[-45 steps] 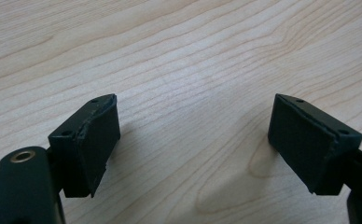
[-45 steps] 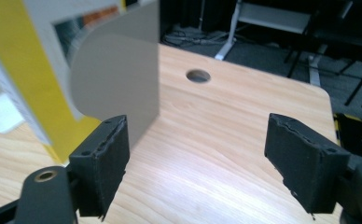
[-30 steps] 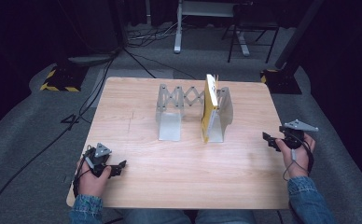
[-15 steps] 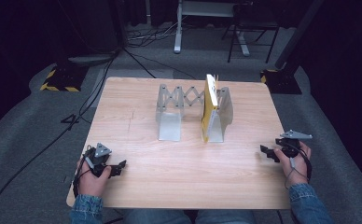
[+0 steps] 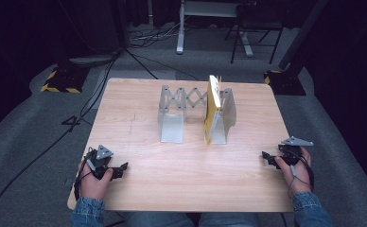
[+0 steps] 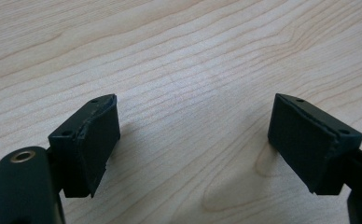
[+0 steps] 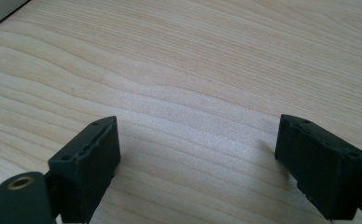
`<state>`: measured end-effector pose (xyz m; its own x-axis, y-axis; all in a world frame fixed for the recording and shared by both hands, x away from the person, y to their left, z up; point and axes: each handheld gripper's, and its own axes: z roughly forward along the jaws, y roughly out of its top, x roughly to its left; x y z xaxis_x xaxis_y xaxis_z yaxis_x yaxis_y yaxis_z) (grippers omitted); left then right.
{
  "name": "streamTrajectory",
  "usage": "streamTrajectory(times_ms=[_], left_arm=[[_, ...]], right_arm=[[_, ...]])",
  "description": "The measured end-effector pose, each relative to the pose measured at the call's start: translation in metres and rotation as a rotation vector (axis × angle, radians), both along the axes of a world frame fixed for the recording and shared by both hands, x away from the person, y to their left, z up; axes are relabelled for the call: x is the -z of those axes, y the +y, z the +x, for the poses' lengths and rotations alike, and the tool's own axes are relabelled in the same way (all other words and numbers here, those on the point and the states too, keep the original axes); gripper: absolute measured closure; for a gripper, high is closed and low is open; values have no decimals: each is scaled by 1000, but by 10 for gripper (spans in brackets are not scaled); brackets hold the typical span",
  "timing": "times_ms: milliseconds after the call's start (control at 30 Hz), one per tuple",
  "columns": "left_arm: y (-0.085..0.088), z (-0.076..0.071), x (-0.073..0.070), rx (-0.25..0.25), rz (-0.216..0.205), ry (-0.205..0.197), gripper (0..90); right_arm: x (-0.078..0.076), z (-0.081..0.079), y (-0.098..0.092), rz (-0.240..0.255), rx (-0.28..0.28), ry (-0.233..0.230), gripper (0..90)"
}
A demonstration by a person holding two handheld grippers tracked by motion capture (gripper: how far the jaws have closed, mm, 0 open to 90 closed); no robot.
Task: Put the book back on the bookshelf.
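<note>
In the high view, a grey metal expanding rack [image 5: 196, 113] with a scissor lattice between 2 end plates is seen standing upright on the far half of the wooden worktop [image 5: 191, 170]. A yellow book [image 5: 212, 108] is held on edge in the rack, just beside its right end plate. The left tongs [image 5: 120, 169] are kept low at the worktop's near left corner, in a hand [image 5: 94, 182] resting there, well apart from the rack. The right tongs [image 5: 266, 156] are held near the right edge, pointing inward.

In the left gripper view, the left tongs [image 6: 193, 140] are seen spread wide over bare wood, grasping nothing.

In the right gripper view, the right tongs [image 7: 198, 163] have just been opening and are seen released, with only wood grain between them.
</note>
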<state>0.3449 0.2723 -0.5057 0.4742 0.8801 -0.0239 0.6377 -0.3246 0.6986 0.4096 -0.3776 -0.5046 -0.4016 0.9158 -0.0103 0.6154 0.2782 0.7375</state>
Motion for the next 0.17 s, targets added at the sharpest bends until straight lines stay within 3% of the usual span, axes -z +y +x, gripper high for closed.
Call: streamTrajectory(times_ms=[167], left_arm=[[0,0,0,0,0,0,172]], right_arm=[[0,-1,1,0,-7,0,142]])
